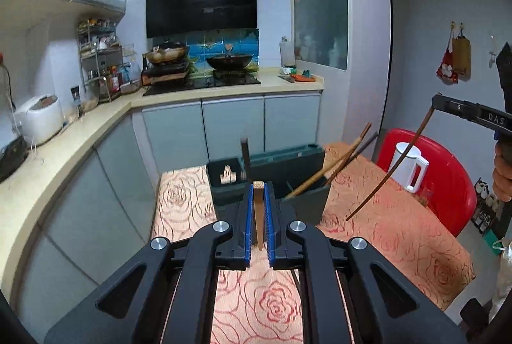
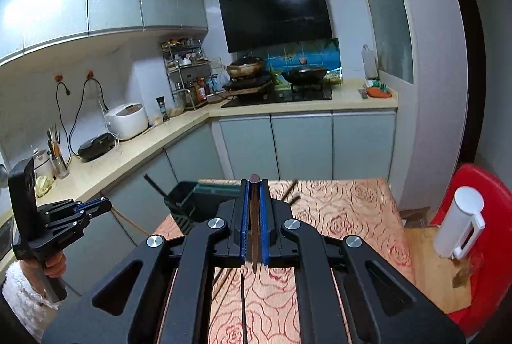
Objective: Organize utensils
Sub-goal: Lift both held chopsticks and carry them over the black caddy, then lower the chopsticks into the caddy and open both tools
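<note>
My left gripper is shut on a pale wooden chopstick, held above the rose-patterned table. My right gripper is shut on a dark brown chopstick. The left wrist view shows that dark chopstick hanging slanted from the right gripper, to the right of the holder. A dark green utensil holder stands on the table ahead, with several chopsticks leaning in its right compartment. Under the right gripper, loose dark chopsticks lie on the cloth. The left gripper is at the far left.
A white kettle sits on a red chair right of the table. An L-shaped kitchen counter with a rice cooker and a stove with woks runs behind and to the left.
</note>
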A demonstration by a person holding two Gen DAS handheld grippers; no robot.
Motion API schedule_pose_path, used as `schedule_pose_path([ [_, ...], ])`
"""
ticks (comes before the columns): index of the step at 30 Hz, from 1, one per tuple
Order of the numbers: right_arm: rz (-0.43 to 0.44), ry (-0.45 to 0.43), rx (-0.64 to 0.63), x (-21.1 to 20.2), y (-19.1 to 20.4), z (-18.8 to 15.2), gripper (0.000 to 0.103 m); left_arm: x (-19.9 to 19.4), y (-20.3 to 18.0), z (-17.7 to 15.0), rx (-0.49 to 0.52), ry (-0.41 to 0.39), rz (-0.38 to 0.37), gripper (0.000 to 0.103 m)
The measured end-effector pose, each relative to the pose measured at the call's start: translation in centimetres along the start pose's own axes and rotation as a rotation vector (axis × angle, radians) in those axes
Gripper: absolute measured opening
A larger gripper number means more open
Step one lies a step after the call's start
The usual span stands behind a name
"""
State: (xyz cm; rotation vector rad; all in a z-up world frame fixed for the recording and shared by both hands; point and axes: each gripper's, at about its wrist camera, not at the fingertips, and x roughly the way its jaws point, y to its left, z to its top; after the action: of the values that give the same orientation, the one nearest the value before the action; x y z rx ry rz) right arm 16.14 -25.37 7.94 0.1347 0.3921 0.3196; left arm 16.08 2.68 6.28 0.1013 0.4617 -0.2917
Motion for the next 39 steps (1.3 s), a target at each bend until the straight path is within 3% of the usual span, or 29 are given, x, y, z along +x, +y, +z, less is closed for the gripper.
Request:
schedule_pose_path([
  [13,-0.048,-0.051,-0.058,1.4,1.9,6.0,0.007,1.5,-1.6,7.3,0.047,-0.051,-0.020,0.006],
  [20,-0.072,-0.043,-0.093,4.0,2.5,7.8,0.007,3.7,-2.1,9.2,0.056,-0.046,0.000,0.006],
  [27,-0.056,0.013,-0.066,7.5,2.5,7.8,0.007,7.2,-2.1,8.7,0.058,0.015,0.007,0.006],
  [36,-0.049,0.116,-0.059,12.1,2.1,5.3,0.007,12.4,-1.2,6.4,0.042,0.113,0.030,0.006],
  [39,-0.051,0.147,-0.062,13.3,1.9,4.4,0.007,13.2,-1.1,5.7,0.048,0.113,0.043,0.007],
])
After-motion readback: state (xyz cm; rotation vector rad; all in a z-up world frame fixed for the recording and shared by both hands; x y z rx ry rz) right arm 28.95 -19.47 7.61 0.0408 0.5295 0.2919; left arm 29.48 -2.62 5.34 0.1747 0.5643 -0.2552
